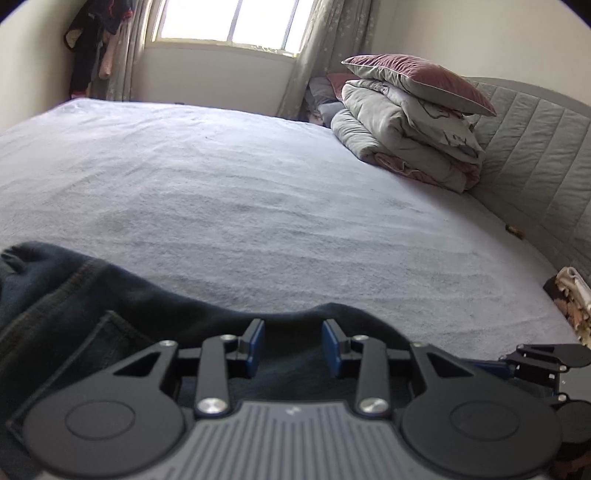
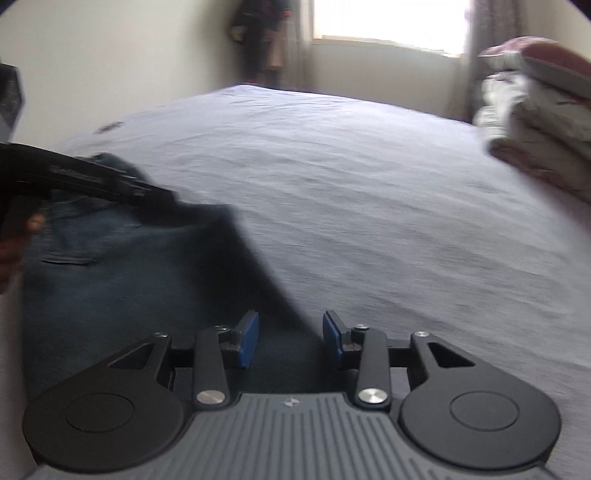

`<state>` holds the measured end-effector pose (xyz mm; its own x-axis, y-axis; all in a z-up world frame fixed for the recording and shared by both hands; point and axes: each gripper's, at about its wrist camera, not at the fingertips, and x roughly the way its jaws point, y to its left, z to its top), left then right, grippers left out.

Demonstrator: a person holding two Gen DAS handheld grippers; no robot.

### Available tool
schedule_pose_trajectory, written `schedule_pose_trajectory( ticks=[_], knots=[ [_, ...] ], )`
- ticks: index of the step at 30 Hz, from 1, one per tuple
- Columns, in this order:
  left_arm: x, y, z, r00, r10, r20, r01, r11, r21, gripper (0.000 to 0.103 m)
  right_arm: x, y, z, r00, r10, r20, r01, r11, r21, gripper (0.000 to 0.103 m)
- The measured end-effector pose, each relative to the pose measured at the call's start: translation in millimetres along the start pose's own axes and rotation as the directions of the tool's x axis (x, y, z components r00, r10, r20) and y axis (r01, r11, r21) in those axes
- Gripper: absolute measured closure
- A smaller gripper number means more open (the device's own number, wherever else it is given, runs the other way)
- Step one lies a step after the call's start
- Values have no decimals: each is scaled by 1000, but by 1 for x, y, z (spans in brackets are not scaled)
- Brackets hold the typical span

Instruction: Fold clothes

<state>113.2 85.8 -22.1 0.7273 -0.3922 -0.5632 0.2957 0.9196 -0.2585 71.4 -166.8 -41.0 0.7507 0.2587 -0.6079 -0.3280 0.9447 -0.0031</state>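
dark denim jeans (image 1: 74, 314), matt cloth sheet (image 1: 258, 184)

Daylit from an overexposed window (image 1: 229, 20), soft shadows across the bed (image 1: 221, 177), right view smeared by motion blur, fisheye bending and dark corners at edges.

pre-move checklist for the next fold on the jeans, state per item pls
1. Left gripper open, over the jeans: ok, pads apart, nothing pinched.
2. Right gripper open at the jeans' edge: ok, pads apart, nothing pinched.
3. Jeans flat: not ok, the top edge humps up ahead of the left gripper.
4. Free bed beyond the jeans to fold onto: ok.
5. Bedding stack apart from the jeans: ok, far at the headboard.
6. Whole garment in view: cannot tell, it runs under the grippers and out of frame.
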Motion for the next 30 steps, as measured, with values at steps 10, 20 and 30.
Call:
schedule_pose_trajectory(
  ticks=[10,20,30],
  knots=[
    [34,-40,-18,991,-93,-95,112,968,224,68,-46,-12,-38,999,-1,32,2,1000,-4,61],
    [34,-41,-32,999,-46,-21,50,944,326,75,-97,-77,-78,995,-91,-28,92,995,25,61],
    [23,-31,-34,999,-29,-28,36,956,292,68,-164,-110,-129,951,-302,-68,309,940,142,50]
  ],
)
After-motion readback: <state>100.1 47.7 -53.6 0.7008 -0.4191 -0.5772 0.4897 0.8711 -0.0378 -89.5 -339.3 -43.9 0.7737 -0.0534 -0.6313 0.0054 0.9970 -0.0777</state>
